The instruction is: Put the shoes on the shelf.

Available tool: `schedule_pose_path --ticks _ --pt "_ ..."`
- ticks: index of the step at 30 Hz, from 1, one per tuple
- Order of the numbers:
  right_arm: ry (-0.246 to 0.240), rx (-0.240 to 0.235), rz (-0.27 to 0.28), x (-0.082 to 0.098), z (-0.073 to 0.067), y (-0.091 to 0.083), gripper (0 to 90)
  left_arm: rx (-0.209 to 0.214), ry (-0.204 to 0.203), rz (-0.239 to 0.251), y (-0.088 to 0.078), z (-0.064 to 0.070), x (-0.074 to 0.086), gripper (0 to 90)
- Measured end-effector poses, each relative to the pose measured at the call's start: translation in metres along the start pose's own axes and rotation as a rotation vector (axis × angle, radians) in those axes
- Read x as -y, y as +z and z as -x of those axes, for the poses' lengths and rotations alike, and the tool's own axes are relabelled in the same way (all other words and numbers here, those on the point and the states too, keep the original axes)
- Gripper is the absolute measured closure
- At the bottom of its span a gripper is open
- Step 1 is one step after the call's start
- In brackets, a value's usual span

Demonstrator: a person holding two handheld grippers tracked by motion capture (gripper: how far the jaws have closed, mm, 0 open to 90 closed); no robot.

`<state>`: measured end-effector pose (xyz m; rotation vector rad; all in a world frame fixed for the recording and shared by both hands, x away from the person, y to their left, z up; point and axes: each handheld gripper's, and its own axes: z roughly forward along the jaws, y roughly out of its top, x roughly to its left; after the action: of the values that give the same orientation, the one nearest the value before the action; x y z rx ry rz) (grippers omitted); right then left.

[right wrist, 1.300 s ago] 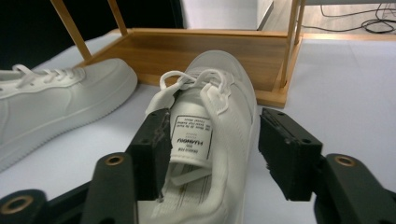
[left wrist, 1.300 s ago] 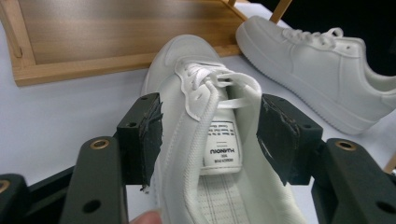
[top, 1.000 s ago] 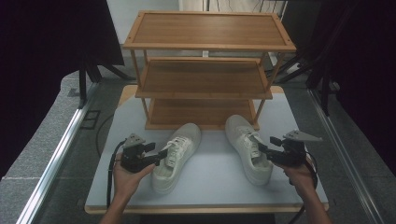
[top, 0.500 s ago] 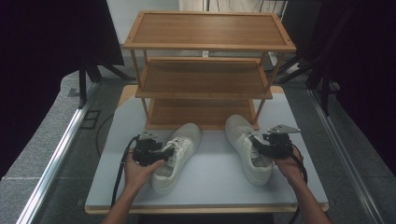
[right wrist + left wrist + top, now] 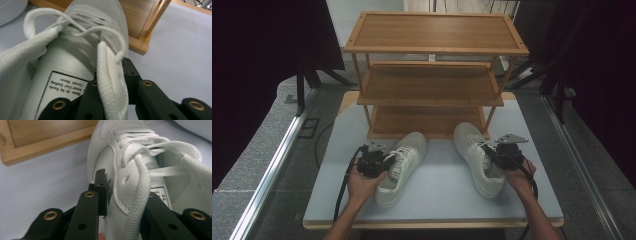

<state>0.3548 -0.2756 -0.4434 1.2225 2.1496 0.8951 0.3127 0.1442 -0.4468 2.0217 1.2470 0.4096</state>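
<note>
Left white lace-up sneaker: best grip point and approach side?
The collar wall of the left white lace-up sneaker, from its outer side, one jaw inside the opening. That thin upright edge fits between jaws, as the left gripper straddles it now.

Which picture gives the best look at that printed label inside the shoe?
The right gripper view: the label on the insole of the white sneaker fills much of the frame, lettering visible. The left gripper view shows the edge of a similar label in the other sneaker. In the high view, labels are too small to see.
</note>
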Motion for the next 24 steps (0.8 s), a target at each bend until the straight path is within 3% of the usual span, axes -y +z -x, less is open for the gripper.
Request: schedule_pose_path --ticks 3,10,11,12,15,19,20,21,23,24 --pt "0.058 -0.025 0.027 0.004 0.006 -0.001 84.7 0.018 -0.029 0.035 0.000 -0.003 0.002 80.1" --pt "0.101 -0.047 0.064 0.006 0.008 -0.002 84.9 0.070 -0.084 0.058 -0.002 -0.010 0.003 80.9" --pt "0.130 -0.071 0.087 0.008 0.010 -0.003 84.8 0.080 -0.092 0.063 -0.003 -0.011 0.002 81.0" --pt "0.137 -0.082 0.099 0.009 0.010 -0.004 84.8 0.105 -0.116 0.076 -0.005 -0.014 0.002 81.1" --pt "0.143 -0.090 0.132 0.012 0.008 -0.009 84.8 0.125 -0.137 0.096 -0.009 -0.016 0.002 81.1" --pt "0.172 -0.104 0.168 0.016 0.007 -0.017 84.7 0.214 -0.206 0.176 -0.025 -0.020 0.002 81.0" --pt "0.172 -0.104 0.168 0.016 0.007 -0.017 84.7 0.214 -0.206 0.176 -0.025 -0.020 0.002 81.0" --pt "0.215 -0.127 0.190 0.020 0.009 -0.021 84.7 0.241 -0.229 0.200 -0.029 -0.021 0.002 81.0" --pt "0.230 -0.135 0.199 0.022 0.009 -0.023 84.6 0.284 -0.264 0.235 -0.035 -0.021 0.003 80.9" --pt "0.265 -0.154 0.219 0.025 0.010 -0.028 84.6 0.315 -0.282 0.260 -0.039 -0.021 0.003 81.0"
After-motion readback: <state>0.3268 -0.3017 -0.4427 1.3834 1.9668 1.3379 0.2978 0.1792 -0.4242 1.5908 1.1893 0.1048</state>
